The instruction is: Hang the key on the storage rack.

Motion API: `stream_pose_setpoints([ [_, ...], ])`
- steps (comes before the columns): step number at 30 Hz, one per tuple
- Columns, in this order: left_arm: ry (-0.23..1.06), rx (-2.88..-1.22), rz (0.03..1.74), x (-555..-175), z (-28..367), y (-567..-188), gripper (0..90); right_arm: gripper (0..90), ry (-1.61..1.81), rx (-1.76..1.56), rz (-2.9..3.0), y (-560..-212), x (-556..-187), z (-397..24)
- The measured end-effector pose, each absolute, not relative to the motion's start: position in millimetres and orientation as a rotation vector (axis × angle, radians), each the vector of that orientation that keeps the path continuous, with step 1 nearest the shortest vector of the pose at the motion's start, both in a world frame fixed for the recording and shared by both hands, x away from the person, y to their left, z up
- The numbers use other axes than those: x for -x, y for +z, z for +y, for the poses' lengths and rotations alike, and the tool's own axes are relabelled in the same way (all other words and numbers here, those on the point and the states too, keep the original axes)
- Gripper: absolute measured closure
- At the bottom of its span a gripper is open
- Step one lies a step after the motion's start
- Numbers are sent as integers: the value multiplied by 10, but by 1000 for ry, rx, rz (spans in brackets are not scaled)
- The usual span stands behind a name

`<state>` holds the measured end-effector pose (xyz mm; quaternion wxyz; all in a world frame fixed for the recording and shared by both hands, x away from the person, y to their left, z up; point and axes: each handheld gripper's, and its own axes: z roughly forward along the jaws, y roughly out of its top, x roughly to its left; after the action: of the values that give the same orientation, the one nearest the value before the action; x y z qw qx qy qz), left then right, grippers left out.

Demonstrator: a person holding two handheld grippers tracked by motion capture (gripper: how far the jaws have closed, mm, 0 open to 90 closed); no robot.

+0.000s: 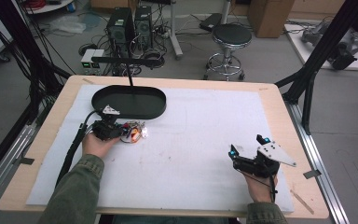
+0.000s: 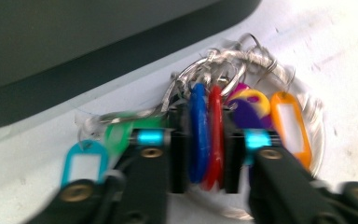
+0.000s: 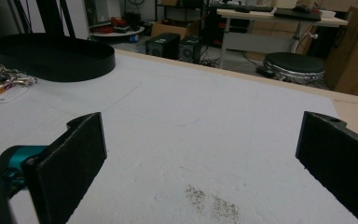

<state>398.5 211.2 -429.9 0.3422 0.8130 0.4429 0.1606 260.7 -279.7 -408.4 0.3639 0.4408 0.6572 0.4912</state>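
Note:
A bunch of coloured key tags [image 1: 135, 133] on wire rings lies on the white mat, just in front of the black oval tray [image 1: 121, 100]. My left gripper [image 1: 122, 132] reaches into the bunch from the left. In the left gripper view the left gripper [image 2: 205, 154] is shut on the blue tag [image 2: 198, 135] and the red tag [image 2: 216, 135], both pinched edge-on between the pads. Orange [image 2: 289, 126], teal [image 2: 84, 161] and green [image 2: 119, 135] tags lie loose around them. My right gripper [image 1: 247, 145] rests at the near right, open and holding nothing [image 3: 200, 149].
The white mat [image 1: 191, 140] covers most of the wooden table. A thin black post with a crossbar [image 1: 129, 70] rises from the tray. Beyond the far edge stand a stool [image 1: 231, 35] and computer towers [image 1: 130, 23]. The tray [image 3: 51, 56] and keys [image 3: 4, 81] lie far left of the right gripper.

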Motion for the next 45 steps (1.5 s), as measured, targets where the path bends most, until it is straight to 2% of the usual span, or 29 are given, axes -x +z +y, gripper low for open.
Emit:
stream_pose_setpoints([
  [9,480,-2119,1086,-3943,2092,-4260,837,6,1272,-1138,1689,-4082,-2599,-2799],
  [12,444,-2087,1085,-3934,2135,-4205,837,6,1269,-1130,1685,-4082,-2599,-2806],
  [27,515,-2010,1000,-3824,2194,-3808,838,6,1272,-1132,1684,-4079,-2591,-2798],
  [36,485,-1895,977,-3782,2261,-3541,845,6,1269,-1137,1680,-4081,-2590,-2802],
  [45,501,-1857,947,-3832,2273,-3306,845,6,1266,-1135,1681,-4082,-2589,-2805],
])
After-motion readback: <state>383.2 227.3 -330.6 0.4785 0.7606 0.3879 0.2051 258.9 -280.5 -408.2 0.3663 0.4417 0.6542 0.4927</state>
